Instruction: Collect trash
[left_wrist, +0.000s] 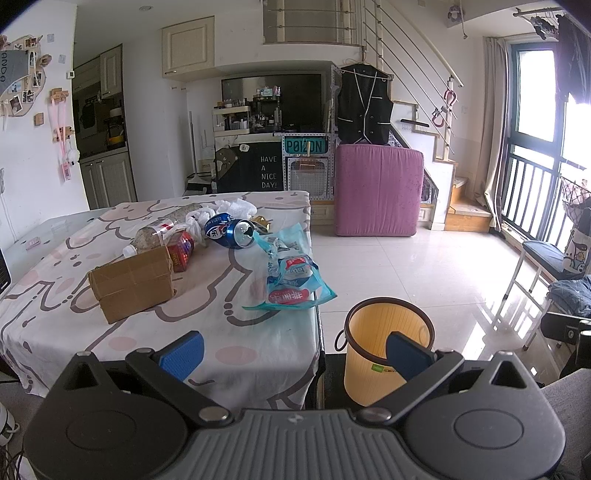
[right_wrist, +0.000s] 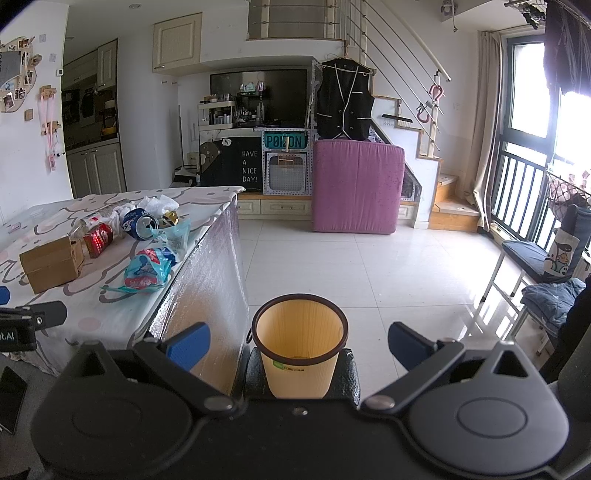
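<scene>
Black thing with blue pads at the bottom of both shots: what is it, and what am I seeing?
No robot here: a person carries a handheld two-finger tool in each hand, each with a fisheye camera looking along its fingers. One picture is from the left tool, the other from the right tool. Both are open and hold nothing. On the table with the pink cartoon cloth lies trash: a brown cardboard box, a red can, a crushed blue can, a blue plastic wrapper, a clear plastic bottle and white crumpled tissue. The yellow plastic bin stands beside the table.
</scene>
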